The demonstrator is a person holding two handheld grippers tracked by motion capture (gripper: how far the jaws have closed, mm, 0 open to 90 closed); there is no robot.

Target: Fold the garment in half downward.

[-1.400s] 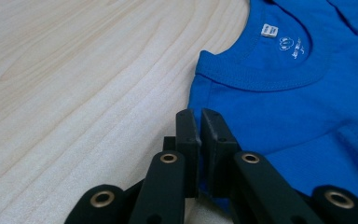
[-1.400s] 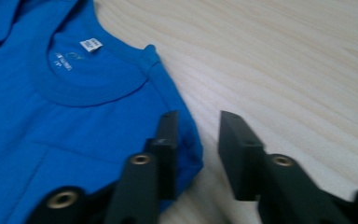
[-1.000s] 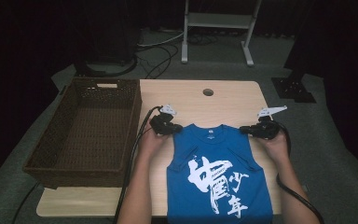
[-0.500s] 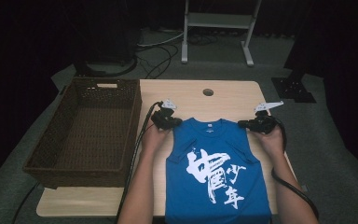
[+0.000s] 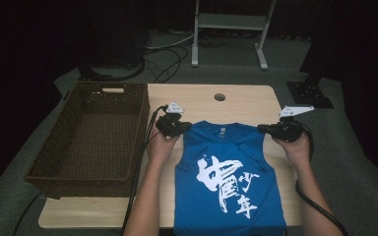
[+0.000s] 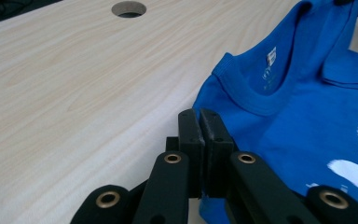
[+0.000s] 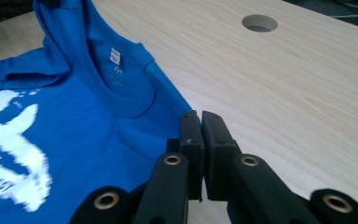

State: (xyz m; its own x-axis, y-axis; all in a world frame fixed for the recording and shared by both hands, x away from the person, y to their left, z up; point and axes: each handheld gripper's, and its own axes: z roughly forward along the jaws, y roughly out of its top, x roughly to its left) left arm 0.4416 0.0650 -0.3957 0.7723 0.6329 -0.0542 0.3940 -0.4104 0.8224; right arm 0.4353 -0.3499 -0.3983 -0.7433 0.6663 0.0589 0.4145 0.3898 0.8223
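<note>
One pale wooden table [image 5: 256, 105] stands on grey carpet in a dark room, with a wicker basket [image 5: 96, 135] at its left edge. The blue shirt [image 5: 226, 172] lies print-up on the table. The left gripper [image 5: 174, 125] and right gripper [image 5: 280, 130] each pinch a shoulder shut. Since earlier, both have lifted the shoulders slightly.

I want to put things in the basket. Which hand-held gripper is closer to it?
Left. The left hand-held gripper sits just beside the basket, at the blue shirt's shoulder; the right hand-held gripper is across the shirt.
</note>
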